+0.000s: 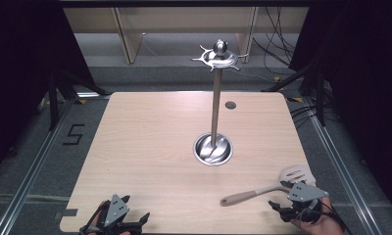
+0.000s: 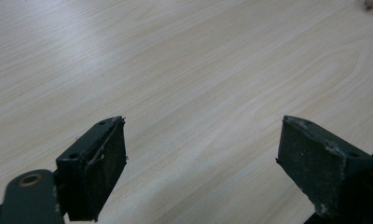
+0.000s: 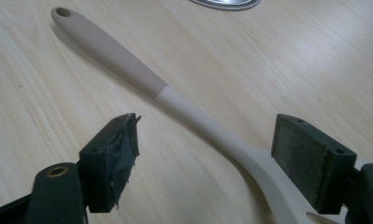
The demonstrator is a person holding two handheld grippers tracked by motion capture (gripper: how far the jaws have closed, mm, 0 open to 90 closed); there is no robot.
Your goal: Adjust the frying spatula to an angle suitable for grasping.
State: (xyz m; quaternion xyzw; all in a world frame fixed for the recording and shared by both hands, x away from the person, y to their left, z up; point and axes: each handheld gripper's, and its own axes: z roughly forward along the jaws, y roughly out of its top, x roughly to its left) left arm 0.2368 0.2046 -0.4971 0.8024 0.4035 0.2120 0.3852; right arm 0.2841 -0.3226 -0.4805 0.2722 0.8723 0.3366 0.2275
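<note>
Spatula (image 1: 270,187) near steel stand (image 1: 214,117).

A slotted spatula (image 1: 267,188) lies flat on the light wood counter (image 1: 150,147), near its front right corner. Its handle is in two tones: a tan grip at the far end, pierced by a small hanging hole, and a cream neck that widens toward the blade. In the high view the pale, slotted blade points to the right and slightly away, while the grip end points left, toward the front edge. In the right gripper view the spatula (image 3: 175,100) runs diagonally across the counter, its cream neck curving down at the lower right.
</note>
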